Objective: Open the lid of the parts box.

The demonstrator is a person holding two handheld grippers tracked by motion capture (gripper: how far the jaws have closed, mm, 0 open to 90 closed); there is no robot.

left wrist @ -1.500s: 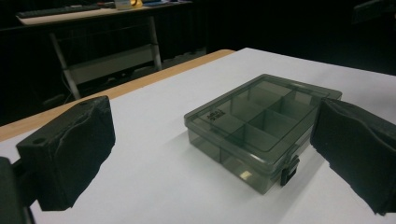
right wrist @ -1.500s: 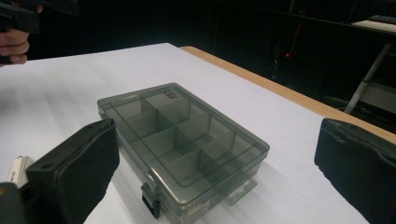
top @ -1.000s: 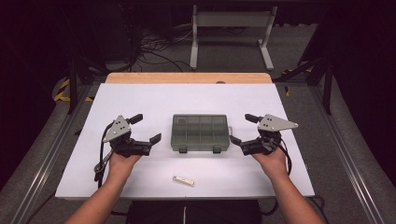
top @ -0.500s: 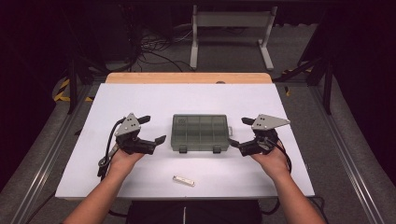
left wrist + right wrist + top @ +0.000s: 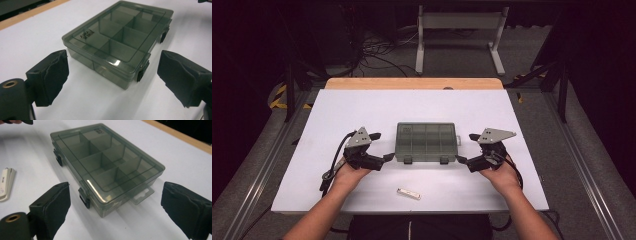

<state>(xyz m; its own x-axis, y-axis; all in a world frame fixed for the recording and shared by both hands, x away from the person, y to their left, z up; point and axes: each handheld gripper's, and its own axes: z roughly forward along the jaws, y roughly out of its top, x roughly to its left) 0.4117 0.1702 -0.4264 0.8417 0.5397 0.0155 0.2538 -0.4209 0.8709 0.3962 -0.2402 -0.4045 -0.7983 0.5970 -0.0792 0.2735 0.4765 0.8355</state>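
Note:
A smoky translucent compartment box point(image 5: 426, 141) lies shut in the middle of the white table, its two latches facing the person. My left gripper point(image 5: 382, 146) is just left of it, open. Its jaws have just been closing a little, with nothing pressed between them. In the left gripper view the box point(image 5: 117, 42) has its near corner just ahead of the pads point(image 5: 50, 75). My right gripper point(image 5: 467, 148) stands open just right of the box. The right gripper view has the box point(image 5: 105, 162) ahead of the jaws, untouched.
A small white stick-shaped item point(image 5: 408, 193) lies near the table's front edge, also at the left in the right gripper view point(image 5: 6, 183). The white table top point(image 5: 362, 110) ends in a wooden strip point(image 5: 412, 83) at the back. A metal stand point(image 5: 459, 30) and cables are on the floor beyond.
My left gripper has moved right toward the box and dropped a little. The right gripper has stayed by the box's right side.

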